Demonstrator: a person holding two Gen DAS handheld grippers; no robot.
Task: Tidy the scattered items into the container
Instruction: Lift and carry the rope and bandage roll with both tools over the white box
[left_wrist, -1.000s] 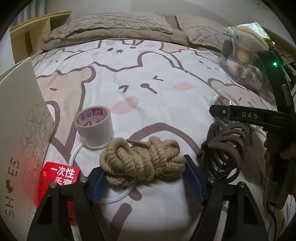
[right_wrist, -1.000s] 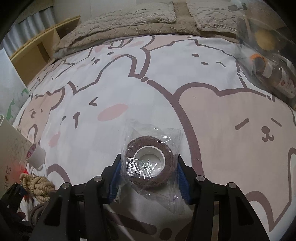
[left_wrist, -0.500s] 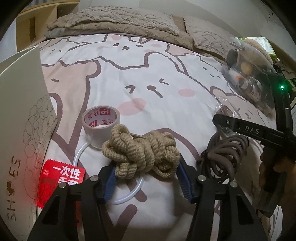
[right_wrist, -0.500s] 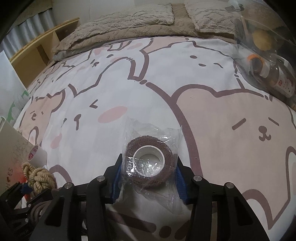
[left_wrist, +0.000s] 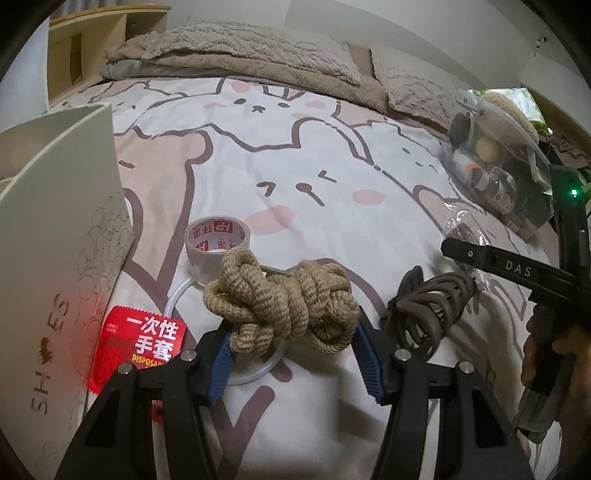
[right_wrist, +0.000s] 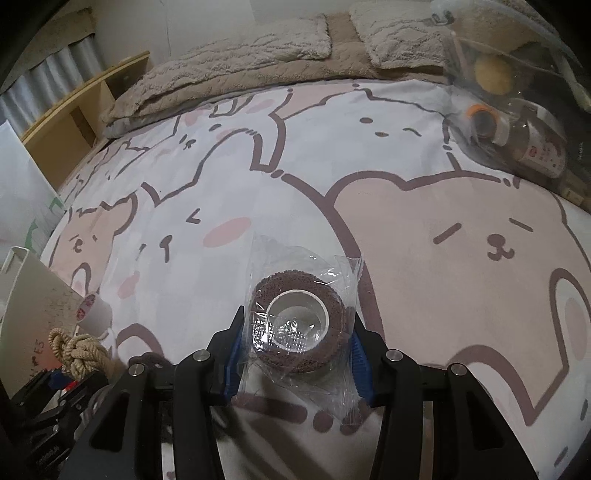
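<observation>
In the left wrist view my left gripper (left_wrist: 291, 332) is shut on a tan rope bundle (left_wrist: 284, 295), lifted a little off the bed. Beneath and behind it lie a clear plastic ring (left_wrist: 173, 299), a white tape roll (left_wrist: 218, 240) and a red packet of disposable gloves (left_wrist: 144, 343). A coiled brown cable (left_wrist: 432, 306) lies to the right. In the right wrist view my right gripper (right_wrist: 297, 343) is shut on a brown bandage roll (right_wrist: 299, 325) in clear wrap. A white shoe box (left_wrist: 55, 240) stands at the left.
A clear bag of bottles (left_wrist: 495, 162) lies at the bed's right side, also seen as the clear bag (right_wrist: 517, 122). Pillows (left_wrist: 240, 48) line the head of the bed. A wooden shelf (right_wrist: 74, 114) runs along the left. The cartoon-print sheet (right_wrist: 443, 229) fills the middle.
The left jaws closed in on the rope bundle and raised it off the ring. The right gripper has lifted slightly with the wrapped roll in it.
</observation>
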